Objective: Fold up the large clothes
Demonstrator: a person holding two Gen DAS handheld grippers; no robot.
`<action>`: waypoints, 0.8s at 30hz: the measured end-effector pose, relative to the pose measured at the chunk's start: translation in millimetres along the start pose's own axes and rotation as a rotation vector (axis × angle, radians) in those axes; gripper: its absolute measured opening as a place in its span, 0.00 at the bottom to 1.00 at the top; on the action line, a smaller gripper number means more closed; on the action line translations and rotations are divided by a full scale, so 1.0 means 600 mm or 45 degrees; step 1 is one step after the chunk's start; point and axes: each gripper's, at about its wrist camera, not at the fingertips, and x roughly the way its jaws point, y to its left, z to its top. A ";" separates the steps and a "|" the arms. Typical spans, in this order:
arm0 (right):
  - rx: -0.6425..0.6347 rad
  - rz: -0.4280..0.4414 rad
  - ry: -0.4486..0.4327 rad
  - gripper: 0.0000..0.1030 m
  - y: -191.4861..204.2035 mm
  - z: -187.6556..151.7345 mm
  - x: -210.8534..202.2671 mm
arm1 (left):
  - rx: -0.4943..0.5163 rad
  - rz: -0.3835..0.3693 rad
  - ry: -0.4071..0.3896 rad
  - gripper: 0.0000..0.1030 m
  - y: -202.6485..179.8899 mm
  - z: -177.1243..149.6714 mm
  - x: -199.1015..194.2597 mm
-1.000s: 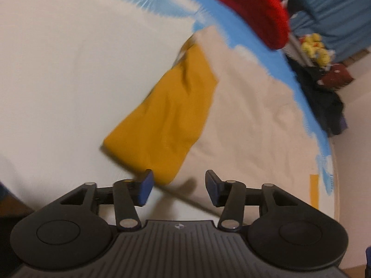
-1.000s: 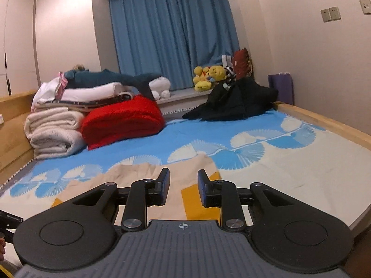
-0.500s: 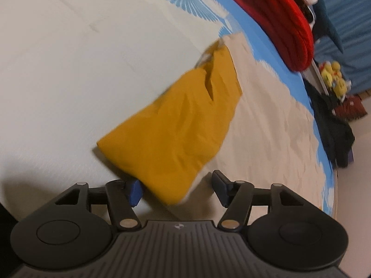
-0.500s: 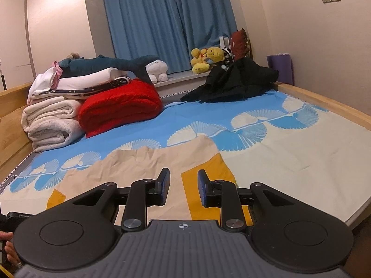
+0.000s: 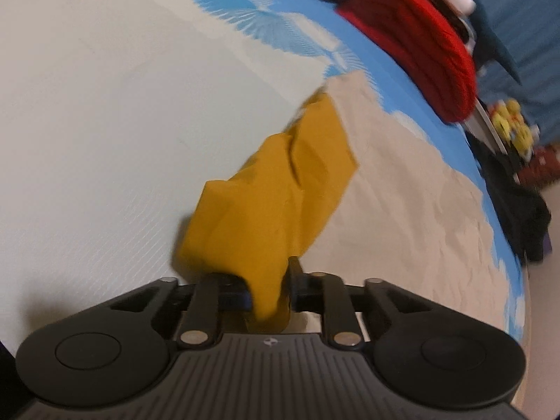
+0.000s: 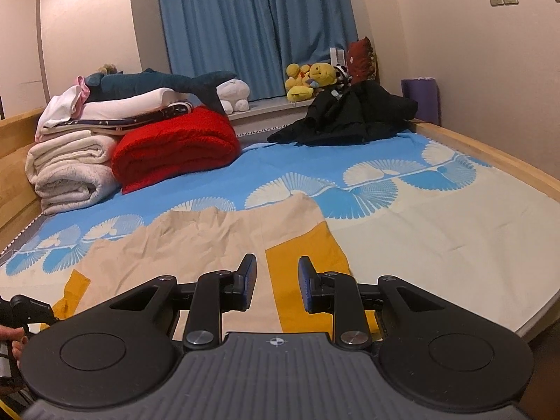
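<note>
Your left gripper [image 5: 267, 288] is closing on the mustard sleeve [image 5: 280, 203] that lay flat between open jaws a moment ago, apparently pinched now, so lifting can follow, while the beige garment [image 5: 402, 189] spreads toward two o'clock and your right gripper [image 6: 276, 281] hovers half-open, empty.
</note>
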 end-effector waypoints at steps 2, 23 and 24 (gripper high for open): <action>0.000 -0.002 0.002 0.26 0.003 -0.001 0.001 | 0.027 -0.022 -0.010 0.13 -0.003 0.004 -0.011; -0.159 0.207 0.029 0.26 0.126 -0.004 0.035 | 0.355 0.090 0.050 0.12 0.038 0.077 -0.203; -0.189 0.231 0.031 0.26 0.141 -0.007 0.037 | 0.345 0.082 0.050 0.12 0.044 0.075 -0.197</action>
